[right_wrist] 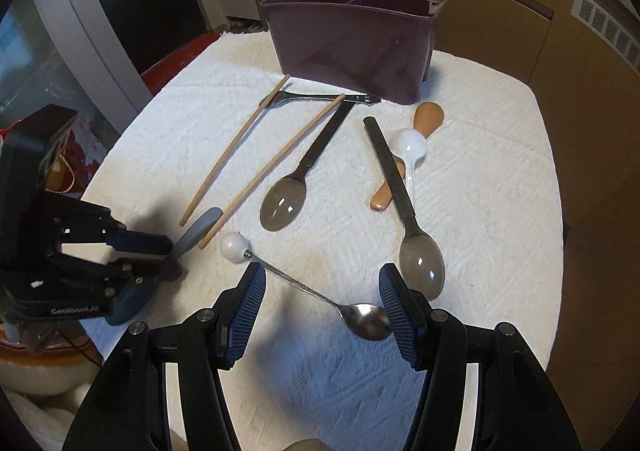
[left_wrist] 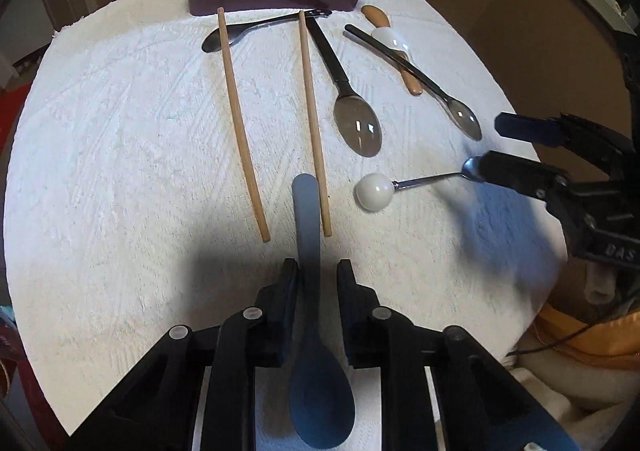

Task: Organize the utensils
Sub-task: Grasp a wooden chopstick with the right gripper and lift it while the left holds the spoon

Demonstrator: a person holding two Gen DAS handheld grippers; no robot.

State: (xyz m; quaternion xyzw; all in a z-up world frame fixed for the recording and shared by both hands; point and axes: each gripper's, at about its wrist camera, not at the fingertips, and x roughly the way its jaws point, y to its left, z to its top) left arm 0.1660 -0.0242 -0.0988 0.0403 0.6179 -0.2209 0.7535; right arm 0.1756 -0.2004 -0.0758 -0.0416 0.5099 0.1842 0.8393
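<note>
A blue-grey spoon (left_wrist: 308,219) lies on the white towel (left_wrist: 120,131), handle pointing away from me. My left gripper (left_wrist: 318,267) is closed on its handle just above the bowl; the right wrist view shows the same grip (right_wrist: 172,255). A metal spoon with a white ball handle (right_wrist: 296,283) lies across the span of my right gripper (right_wrist: 322,275). That gripper stands open, its bowl-side pad close to the spoon's bowl. The purple caddy (right_wrist: 352,47) stands at the towel's far edge.
Two wooden chopsticks (left_wrist: 240,123) (left_wrist: 314,123), two black-handled spoons with smoky bowls (left_wrist: 356,123) (left_wrist: 464,117), a dark metal spoon (left_wrist: 224,39), a white spoon (left_wrist: 390,39) and a wooden one (left_wrist: 412,81) lie between the grippers and the caddy. The towel ends close at right.
</note>
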